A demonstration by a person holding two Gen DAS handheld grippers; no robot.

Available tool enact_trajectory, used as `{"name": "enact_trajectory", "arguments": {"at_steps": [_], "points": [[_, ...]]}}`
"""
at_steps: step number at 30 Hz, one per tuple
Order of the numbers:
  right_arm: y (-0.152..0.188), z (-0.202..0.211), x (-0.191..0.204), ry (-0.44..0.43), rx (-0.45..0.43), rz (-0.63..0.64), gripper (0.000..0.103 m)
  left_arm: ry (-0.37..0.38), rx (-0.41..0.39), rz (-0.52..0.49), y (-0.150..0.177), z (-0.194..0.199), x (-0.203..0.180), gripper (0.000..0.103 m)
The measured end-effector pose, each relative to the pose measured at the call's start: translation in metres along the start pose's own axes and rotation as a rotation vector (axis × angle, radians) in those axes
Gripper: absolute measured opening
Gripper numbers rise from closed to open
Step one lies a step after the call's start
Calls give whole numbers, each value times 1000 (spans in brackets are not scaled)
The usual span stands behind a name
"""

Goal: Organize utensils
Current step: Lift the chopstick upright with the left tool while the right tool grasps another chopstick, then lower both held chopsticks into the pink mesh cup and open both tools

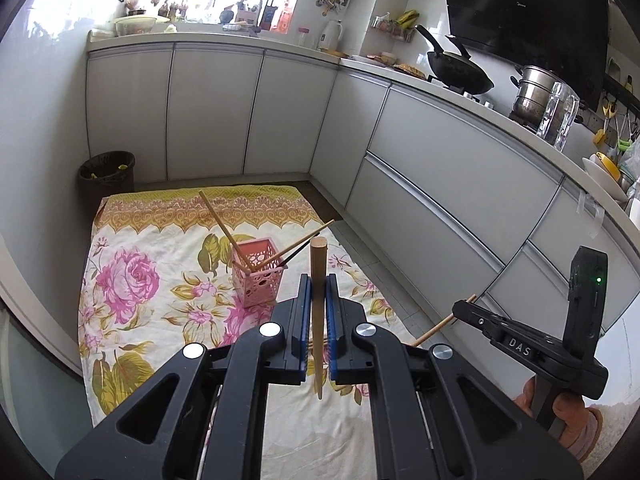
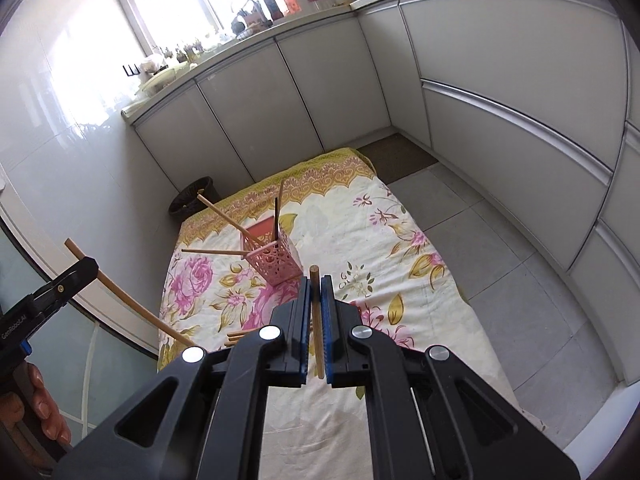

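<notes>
Floral cloth [image 1: 132, 320] on kitchen floor — each tool, left [image 1: 319, 284] and right [image 2: 316, 286], clamped one upright chopstick [image 1: 319, 272]; pink holder [image 1: 258, 276] ahead, slightly left.

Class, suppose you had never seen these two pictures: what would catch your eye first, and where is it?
Each gripper pinches a wooden chopstick: the left gripper holds one upright, as does the right gripper with its own. Beyond them a pink basket with three chopsticks leaning out stands on a floral cloth spread over the kitchen floor.
</notes>
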State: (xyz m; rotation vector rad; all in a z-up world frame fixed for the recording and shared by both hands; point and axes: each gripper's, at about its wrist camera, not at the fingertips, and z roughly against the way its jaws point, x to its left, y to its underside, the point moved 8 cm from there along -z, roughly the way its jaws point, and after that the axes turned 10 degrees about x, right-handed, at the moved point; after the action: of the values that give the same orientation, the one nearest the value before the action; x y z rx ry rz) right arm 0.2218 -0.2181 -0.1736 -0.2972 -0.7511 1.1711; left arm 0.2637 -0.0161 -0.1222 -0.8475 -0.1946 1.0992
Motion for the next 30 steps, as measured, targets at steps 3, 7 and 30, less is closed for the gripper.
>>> {"name": "enact_trajectory", "arguments": {"at_steps": [3,7,30], "points": [[-16,12,0,-22,-20,-4,5,-14,-24,13,-18,-1,-2,6],[-35,22,-1,-53,-40,-19,5,-75,-77,39,-52,-5,6,6],[-69,-22,-3,-85,-13,-40,5,-314,-86,120,-103,-120,77,35]]}}
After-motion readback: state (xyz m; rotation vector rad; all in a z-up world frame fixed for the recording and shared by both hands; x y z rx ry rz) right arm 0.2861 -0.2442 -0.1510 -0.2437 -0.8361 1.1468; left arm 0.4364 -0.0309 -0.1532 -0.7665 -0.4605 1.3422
